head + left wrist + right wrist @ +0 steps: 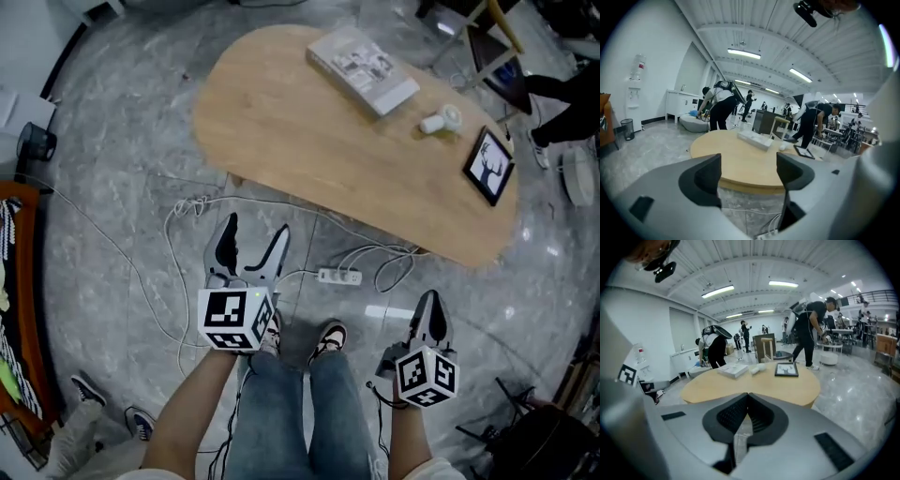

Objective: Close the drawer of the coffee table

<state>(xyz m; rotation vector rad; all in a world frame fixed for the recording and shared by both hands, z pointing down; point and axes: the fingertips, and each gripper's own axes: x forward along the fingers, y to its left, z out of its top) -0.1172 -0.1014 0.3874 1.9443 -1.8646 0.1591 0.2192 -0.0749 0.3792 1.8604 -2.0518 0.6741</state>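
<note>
Well clear of the coffee table [309, 141] edge, left gripper [256, 227] fingers gape empty, right gripper [430, 298] fingers pressed together.

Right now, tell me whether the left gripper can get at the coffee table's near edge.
Probably yes: the left gripper, open and empty, points toward the coffee table, with only loose cables on the floor between. A step forward may be needed.

Light: bright and cool, from long ceiling lamps [744, 54].
Glare: pale reflections on the polished floor [855, 387].
Shadows: soft and weak.
Edges: both gripper views bend strongly, with dark corners.
</note>
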